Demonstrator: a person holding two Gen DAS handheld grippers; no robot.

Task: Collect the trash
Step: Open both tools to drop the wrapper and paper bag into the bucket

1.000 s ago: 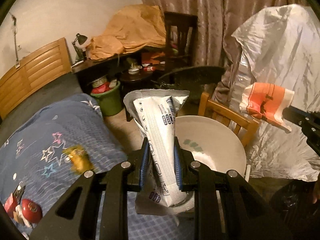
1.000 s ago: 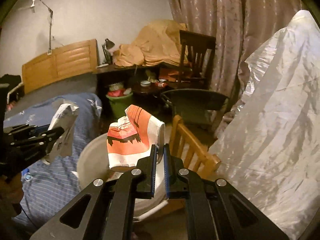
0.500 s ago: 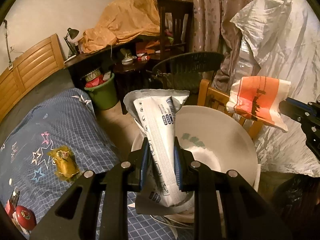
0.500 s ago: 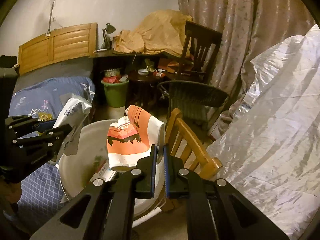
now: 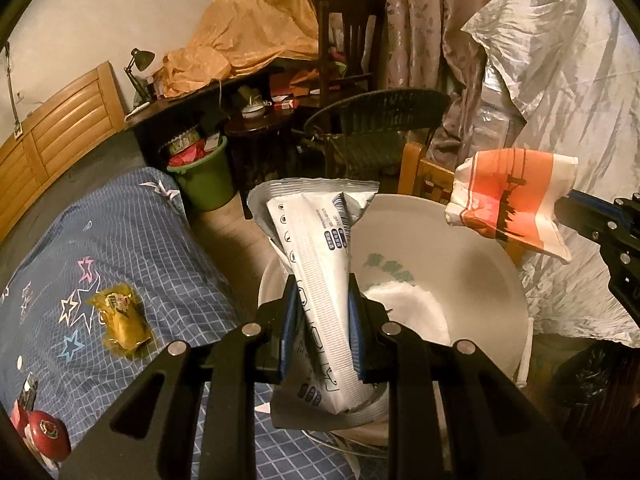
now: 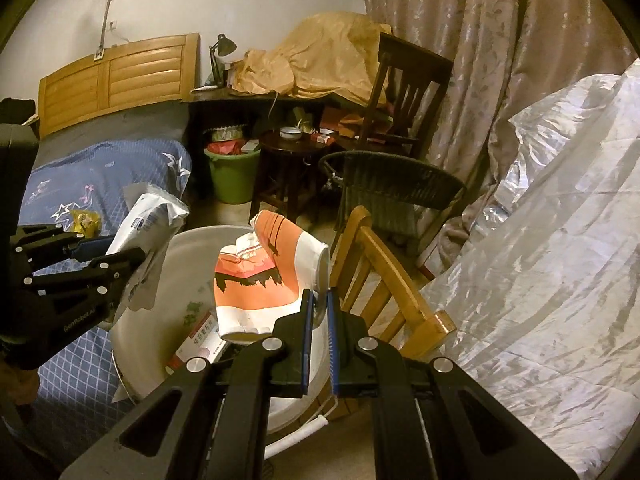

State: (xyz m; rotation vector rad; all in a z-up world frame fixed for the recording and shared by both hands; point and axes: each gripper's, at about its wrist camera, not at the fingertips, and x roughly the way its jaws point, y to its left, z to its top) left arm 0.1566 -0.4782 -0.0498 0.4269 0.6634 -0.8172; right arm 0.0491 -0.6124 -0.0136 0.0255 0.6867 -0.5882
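over a round white plastic bucket (image 5: 500, 276), a crumpled white printed wrapper (image 5: 320, 272) is pinched by the left gripper (image 5: 322, 320) and an orange-and-white paper bag (image 6: 264, 280) by the right gripper (image 6: 318, 332); release appears due next, the rim being cleared, a wooden chair (image 6: 384, 276) just beside

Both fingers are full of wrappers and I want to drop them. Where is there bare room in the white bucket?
The white plastic bucket has bare wall on its far and left side, beside the green print. Its near bottom is crowded: a red-and-white box and white paper lie there. The blue checked bedspread is bare past the yellow packet.
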